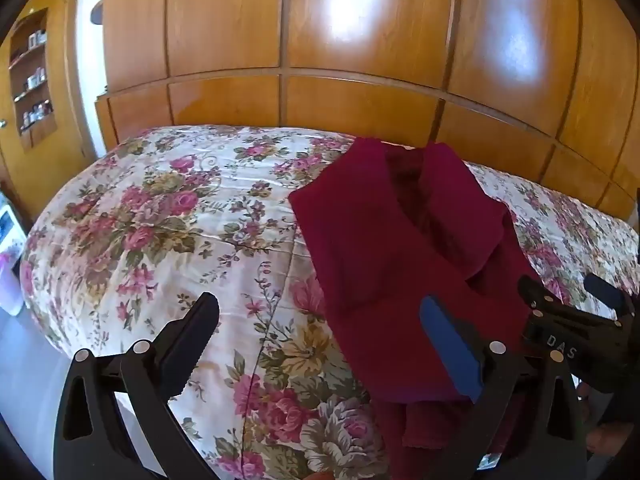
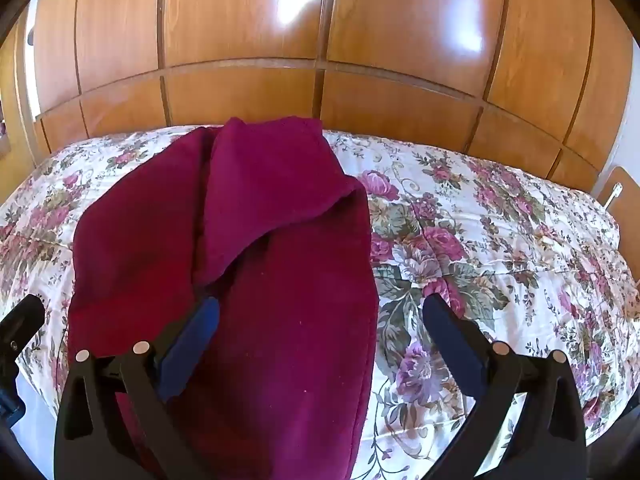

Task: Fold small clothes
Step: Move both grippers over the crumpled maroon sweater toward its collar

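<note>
Garment (image 1: 384,264), dark red, lies on the bed (image 1: 168,216), spread lengthwise away from the cameras. Both side parts are turned in over the middle; the far end reaches the bed's far edge, just before the wardrobe (image 1: 360,40).

Left tool (image 1: 320,320): spread wide, holding nothing. Its left finger sits over bare floral bedspread, its right, blue-padded finger (image 1: 448,340) over the garment's near left part. Whether it touches the cloth cannot be told.

Right tool (image 2: 320,320): spread wide, holding nothing. Its left blue pad (image 2: 192,344) sits over the garment (image 2: 248,280) near the centre seam where the flaps meet; its right finger is over the bedspread (image 2: 500,232), just beside the garment's right edge.

From the left wrist view the right tool (image 1: 572,308) shows at the right edge, beside the garment.

Containers: a wall niche with shelves (image 1: 34,76) at far left holds small bottles or jars, too small to identify.
</note>
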The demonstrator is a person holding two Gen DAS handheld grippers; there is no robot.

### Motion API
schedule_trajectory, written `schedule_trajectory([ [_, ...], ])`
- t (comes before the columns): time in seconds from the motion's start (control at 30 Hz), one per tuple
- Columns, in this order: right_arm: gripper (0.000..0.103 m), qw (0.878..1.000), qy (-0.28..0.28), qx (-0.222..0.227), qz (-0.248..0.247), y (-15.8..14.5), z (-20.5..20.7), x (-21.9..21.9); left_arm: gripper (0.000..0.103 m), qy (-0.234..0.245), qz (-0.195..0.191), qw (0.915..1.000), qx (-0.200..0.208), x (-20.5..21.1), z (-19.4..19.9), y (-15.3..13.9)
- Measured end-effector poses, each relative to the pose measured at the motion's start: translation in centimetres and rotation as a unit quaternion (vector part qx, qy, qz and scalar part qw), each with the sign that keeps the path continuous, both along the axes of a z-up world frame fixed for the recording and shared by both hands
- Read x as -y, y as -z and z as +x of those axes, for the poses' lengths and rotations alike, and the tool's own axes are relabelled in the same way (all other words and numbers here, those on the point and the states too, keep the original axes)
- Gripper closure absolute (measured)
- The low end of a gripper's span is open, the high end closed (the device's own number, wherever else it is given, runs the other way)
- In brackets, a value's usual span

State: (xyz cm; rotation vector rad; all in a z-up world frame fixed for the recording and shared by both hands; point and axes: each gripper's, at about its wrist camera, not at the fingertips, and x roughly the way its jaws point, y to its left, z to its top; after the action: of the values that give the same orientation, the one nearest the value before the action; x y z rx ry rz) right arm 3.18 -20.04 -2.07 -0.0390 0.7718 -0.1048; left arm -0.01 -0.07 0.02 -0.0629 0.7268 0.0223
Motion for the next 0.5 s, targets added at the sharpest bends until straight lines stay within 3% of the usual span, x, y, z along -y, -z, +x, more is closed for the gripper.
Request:
schedule_trajectory([
  [0.5,0.002,1.0,0.001,0.001,0.021,0.4,0.5,1.1,0.003,-0.004,0.017,0.9998,0.008,0.0,0.0,0.0],
])
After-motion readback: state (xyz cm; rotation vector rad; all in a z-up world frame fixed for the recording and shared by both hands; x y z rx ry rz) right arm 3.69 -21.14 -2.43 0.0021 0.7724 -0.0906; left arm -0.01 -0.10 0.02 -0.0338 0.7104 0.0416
